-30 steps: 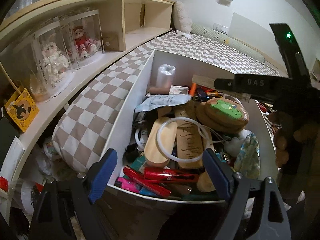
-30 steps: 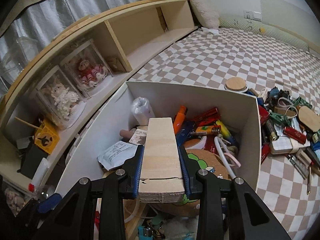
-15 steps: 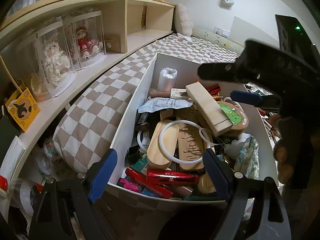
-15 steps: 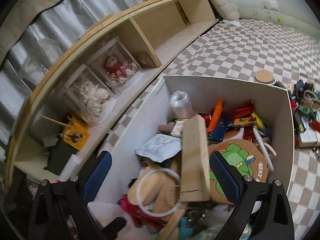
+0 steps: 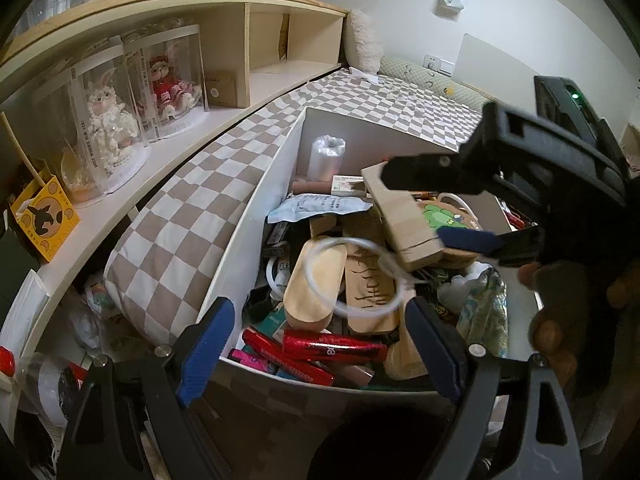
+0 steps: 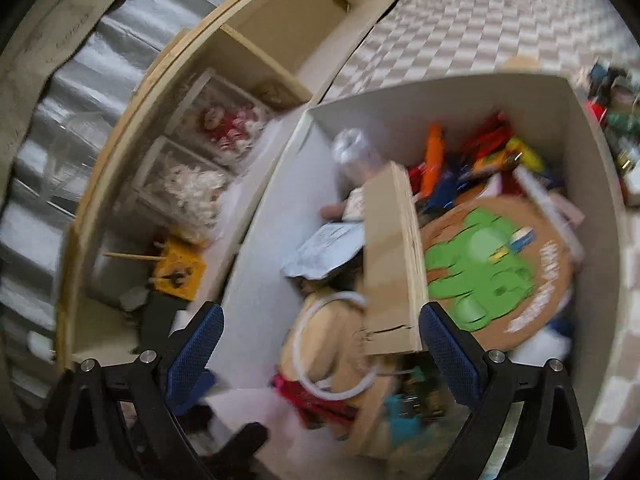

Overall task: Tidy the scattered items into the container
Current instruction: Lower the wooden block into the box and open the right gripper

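A white box [image 5: 260, 216] on the checkered bed is heaped with small items. A pale wooden block [image 6: 390, 264] lies slanted on top of the pile, partly over a round cork coaster with a green figure [image 6: 496, 264]. My right gripper [image 6: 322, 340] hovers over it, open wide. The block sits loose between the fingers, nearer the right pad. From the left wrist view, the right gripper [image 5: 444, 206] and the hand holding it fill the right side above the block [image 5: 404, 220]. My left gripper [image 5: 320, 344] stands open and empty at the box's near rim.
A wooden shelf [image 5: 256, 32] along the left holds dolls in clear cases [image 5: 112, 128] and a yellow carton [image 5: 44, 220]. Loose small items [image 6: 616, 120], blurred, lie on the checkered cover right of the box. A white ring [image 5: 352, 276] and red wrappers [image 5: 328, 346] lie in the box.
The right gripper opened wide and let go of the wooden block, which dropped onto the pile and tilted. That gripper has rolled and its view is blurred. The left gripper has not moved.
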A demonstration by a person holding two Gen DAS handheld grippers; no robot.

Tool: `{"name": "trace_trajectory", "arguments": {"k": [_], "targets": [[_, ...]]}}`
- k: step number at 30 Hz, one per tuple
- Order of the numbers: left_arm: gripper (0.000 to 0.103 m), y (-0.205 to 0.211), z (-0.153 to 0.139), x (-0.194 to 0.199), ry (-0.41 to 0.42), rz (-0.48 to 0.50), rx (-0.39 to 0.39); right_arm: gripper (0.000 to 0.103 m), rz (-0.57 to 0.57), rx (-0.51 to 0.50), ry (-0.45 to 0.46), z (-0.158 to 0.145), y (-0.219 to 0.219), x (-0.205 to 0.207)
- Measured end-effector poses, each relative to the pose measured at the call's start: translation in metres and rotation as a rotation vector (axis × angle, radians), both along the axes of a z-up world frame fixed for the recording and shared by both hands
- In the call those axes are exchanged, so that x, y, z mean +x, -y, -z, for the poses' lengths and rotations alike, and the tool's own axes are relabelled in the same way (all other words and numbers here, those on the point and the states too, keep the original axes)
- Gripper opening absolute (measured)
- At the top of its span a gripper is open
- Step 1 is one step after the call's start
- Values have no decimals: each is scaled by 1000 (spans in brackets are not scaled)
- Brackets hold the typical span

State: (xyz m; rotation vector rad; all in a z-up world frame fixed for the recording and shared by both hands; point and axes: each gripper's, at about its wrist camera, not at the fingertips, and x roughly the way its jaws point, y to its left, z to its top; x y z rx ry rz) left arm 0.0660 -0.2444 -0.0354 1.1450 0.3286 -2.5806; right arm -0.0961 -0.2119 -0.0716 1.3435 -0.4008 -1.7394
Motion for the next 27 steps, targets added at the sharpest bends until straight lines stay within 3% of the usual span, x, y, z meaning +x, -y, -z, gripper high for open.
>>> {"name": "trace_trajectory", "arguments": {"k": [3, 13, 15, 17, 27], "targets": [[87, 0, 0, 1, 0, -5, 2, 98, -58, -58, 68, 3, 8, 4], [87, -5, -6, 0, -23, 5, 2, 98, -37, -77, 32, -9, -5, 5], [91, -6, -6, -1, -31, 8, 15, 100, -15, -93, -5, -15, -14, 6], [102, -8, -7, -1, -45, 5, 23, 103, 16, -87, -62, -21, -25, 9], [102, -24, -14, -6, -87, 17, 22, 103, 68, 31, -299, -40, -63, 16]]}}
